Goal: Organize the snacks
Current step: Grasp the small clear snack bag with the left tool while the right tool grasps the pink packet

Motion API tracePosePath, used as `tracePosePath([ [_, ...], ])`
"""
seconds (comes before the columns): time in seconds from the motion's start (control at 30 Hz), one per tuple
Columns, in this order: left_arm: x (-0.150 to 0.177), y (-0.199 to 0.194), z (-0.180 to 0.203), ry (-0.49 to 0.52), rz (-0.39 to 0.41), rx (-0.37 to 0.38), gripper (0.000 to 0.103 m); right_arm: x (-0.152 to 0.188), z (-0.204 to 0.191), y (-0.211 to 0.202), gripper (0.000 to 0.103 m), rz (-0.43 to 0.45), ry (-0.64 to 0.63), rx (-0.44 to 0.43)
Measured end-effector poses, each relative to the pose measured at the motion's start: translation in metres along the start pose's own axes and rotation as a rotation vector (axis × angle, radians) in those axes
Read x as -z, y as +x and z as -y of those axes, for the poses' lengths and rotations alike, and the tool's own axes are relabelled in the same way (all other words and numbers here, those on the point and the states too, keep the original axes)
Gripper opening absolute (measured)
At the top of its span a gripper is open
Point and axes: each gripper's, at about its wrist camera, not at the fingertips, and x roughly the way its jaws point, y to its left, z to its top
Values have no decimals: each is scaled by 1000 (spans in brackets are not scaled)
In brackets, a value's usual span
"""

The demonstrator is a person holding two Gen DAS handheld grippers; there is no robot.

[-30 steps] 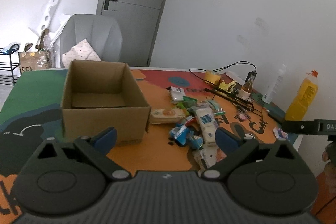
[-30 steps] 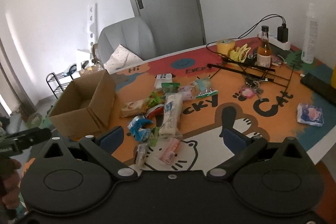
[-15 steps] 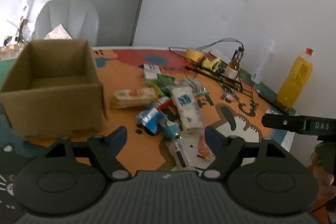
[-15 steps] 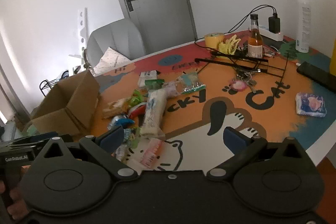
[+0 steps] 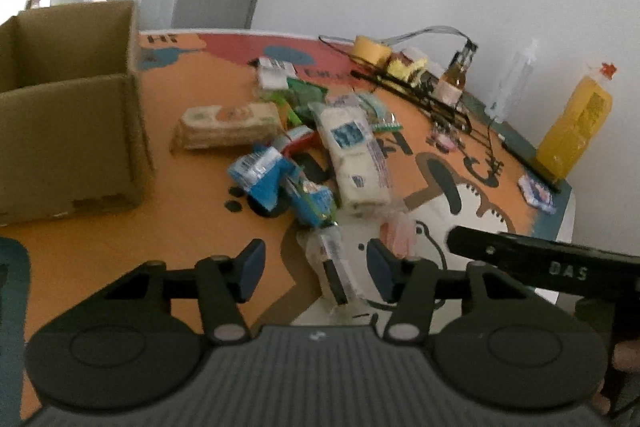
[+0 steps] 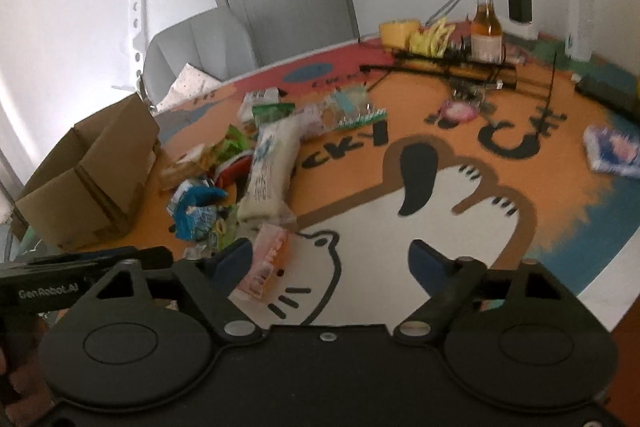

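Both views are motion-blurred; snack labels (image 5: pixel 348 135) are unreadable. The box (image 5: pixel 68 131) runs off the left edge, its floor hidden.

My left gripper (image 5: pixel 315 264) hangs level with its jaws spread wide and nothing between them. My right gripper (image 6: pixel 331 259) sits just beside it, level too, jaws parted wide and empty, a hand (image 6: pixel 18 355) gripping the left handle.

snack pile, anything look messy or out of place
Yes. The snacks lie in a jumbled heap on the table, packets overlapping at odd angles, none in the cardboard box beside them. One blue packet lies alone near the far edge.
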Motion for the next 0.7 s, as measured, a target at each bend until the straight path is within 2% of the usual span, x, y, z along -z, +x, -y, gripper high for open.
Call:
tracePosePath([
  [0.17, -1, 14, 5, 22, -30, 9, 53, 1, -8, 12, 73, -9, -9, -14],
  [0.23, -1, 22, 5, 23, -54, 0, 46, 1, -10, 15, 70, -14, -3, -28],
  [0.33, 0, 23, 5, 32, -45, -28, 36, 3, -13, 20, 68, -27, 10, -37],
  [0.4, 0, 23, 3, 40, -47, -53, 19, 4, -16, 23, 67, -37, 5, -42],
  [0.57, -1, 17, -11, 2, -47, -41, 16, 7, -27, 28, 66, -40, -23, -33],
  [0.7, -1, 11, -18, -11, -44, -48, 16, 9, -37, 30, 54, -33, -49, 4],
])
